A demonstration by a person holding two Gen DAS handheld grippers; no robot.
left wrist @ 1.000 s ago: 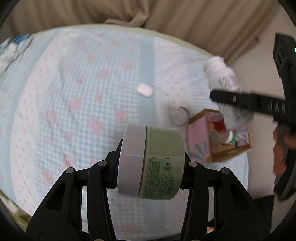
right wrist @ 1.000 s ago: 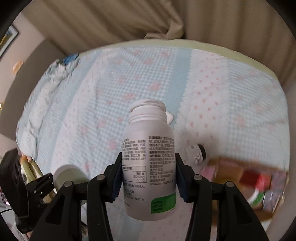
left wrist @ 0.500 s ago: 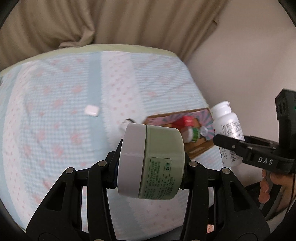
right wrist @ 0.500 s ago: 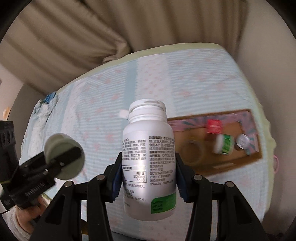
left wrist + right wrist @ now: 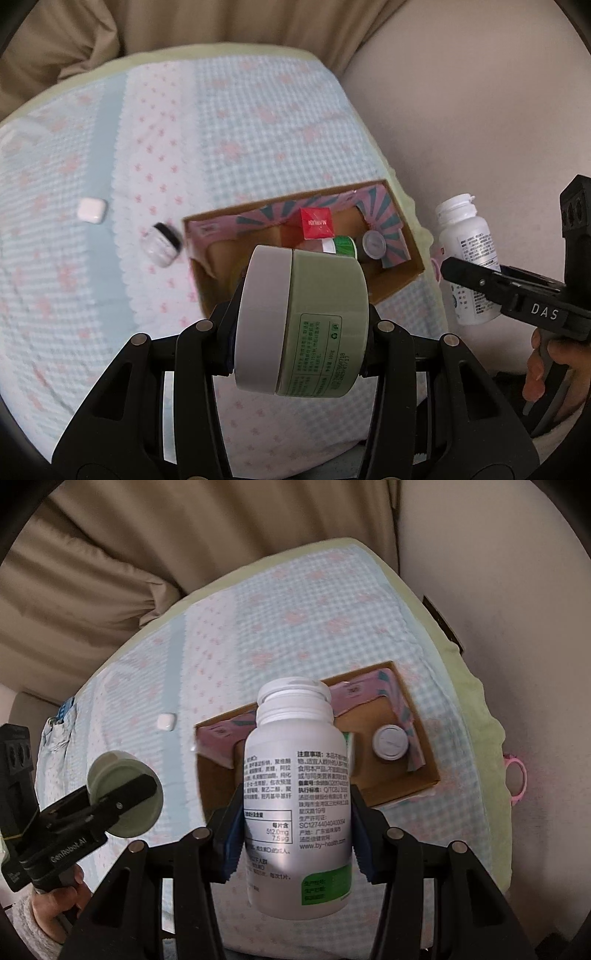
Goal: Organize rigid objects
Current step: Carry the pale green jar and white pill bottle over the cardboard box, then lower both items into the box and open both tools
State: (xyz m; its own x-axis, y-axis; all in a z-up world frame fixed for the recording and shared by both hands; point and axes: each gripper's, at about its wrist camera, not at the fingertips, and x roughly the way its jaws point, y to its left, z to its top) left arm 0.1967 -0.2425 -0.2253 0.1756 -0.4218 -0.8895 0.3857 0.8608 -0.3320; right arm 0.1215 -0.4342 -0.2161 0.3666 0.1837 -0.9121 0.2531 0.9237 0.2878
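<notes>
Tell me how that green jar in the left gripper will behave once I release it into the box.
The green jar looks rigid, so it shouldn't deform. It is held on its side in the left gripper, so its round wall may roll inside the cardboard box. The smooth, glossy surface could slip as the gripper opens.

A matt pale-green plastic jar with a smooth white lid sat in the left gripper, black moulded plastic with metal pivot pins. The right gripper clamped a glossy white plastic bottle between blue rubbery pads. Below lay a brown cardboard box lined with printed paper, on a textured waffle-weave cloth bedspread.
</notes>
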